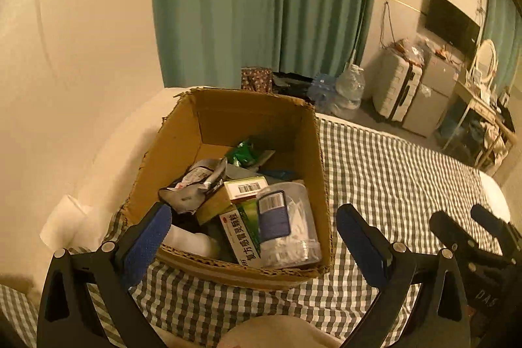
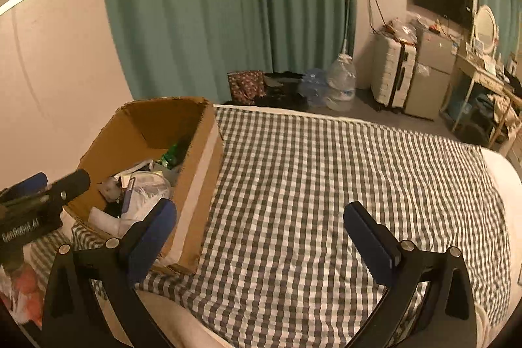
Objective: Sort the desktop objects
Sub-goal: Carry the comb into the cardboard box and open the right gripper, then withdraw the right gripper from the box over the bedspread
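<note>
Starting at the far left, we are seeing a pale roll of tissue paper (image 1: 67,217) lying beside the open brown cardboard box (image 1: 182,132), which is sitting on the grey-and-white checked bedspread (image 1: 385,172). Our left gripper (image 1: 254,230) is hovering just over the box's near rim, its blue-padded fingers spread wide and carrying nothing.

Inside the box we are looking at a heap of sorted things: a crumpled silver foil packet (image 1: 195,181), a white bottle lying on its side (image 1: 192,242), a green-and-white medicine carton with red printing (image 1: 243,234), a small barcoded box (image 1: 246,186), a clear plastic tub of white picks with a dark blue label (image 1: 288,227), and a green wrapper (image 1: 246,152) further back.

Moving right, our right gripper (image 2: 261,234) is hanging over bare checked cloth, jaws likewise wide apart and empty, well clear of the box.

We are judging the sort as nearly or wholly done: everything loose that we can make out is already sitting in the box, and the bedspread stretching off to the right is showing nothing left to gather. Only the tissue roll, plus something reddish and blurred at the lower left of the right view, might still be waiting; we cannot tell whether either belongs to the job.
</note>
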### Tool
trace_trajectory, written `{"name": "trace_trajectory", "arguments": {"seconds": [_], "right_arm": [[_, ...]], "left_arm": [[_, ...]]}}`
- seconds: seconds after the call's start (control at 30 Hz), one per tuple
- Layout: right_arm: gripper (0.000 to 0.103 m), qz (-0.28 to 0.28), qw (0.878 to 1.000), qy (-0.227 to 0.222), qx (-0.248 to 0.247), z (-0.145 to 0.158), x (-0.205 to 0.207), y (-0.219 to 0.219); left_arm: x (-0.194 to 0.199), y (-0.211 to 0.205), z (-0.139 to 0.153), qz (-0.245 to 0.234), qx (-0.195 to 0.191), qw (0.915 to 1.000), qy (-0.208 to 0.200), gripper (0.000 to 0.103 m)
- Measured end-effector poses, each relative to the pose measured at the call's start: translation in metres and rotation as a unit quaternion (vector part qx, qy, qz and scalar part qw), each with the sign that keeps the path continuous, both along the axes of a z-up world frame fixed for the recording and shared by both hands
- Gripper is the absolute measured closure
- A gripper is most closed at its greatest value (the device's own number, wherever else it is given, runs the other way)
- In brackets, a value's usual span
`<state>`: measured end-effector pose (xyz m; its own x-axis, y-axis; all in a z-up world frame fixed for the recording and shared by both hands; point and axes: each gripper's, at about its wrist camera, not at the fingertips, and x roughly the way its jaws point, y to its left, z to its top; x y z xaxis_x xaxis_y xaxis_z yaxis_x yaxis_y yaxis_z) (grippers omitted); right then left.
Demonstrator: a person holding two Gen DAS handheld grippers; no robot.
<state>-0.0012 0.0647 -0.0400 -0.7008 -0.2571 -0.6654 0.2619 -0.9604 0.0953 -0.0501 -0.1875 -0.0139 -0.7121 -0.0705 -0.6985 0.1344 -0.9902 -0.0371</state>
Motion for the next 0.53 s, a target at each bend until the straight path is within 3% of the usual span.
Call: {"name": "trace_trajectory", "arguments": {"seconds": [0.3, 0.53], "right_arm": [[0.000, 0.004, 1.000, 0.003, 0.003, 0.000, -0.001, -0.002], [0.000, 0.008, 1.000, 0.010, 0.019, -0.003, 0.004, -0.009]], "left_arm": [[0.005, 0.011, -0.003, -0.012, -0.017, 0.9998, -0.006, 0.000], [0.009, 0.004, -0.003, 0.006, -0.001, 1.0000, 0.000, 0.000]]}}
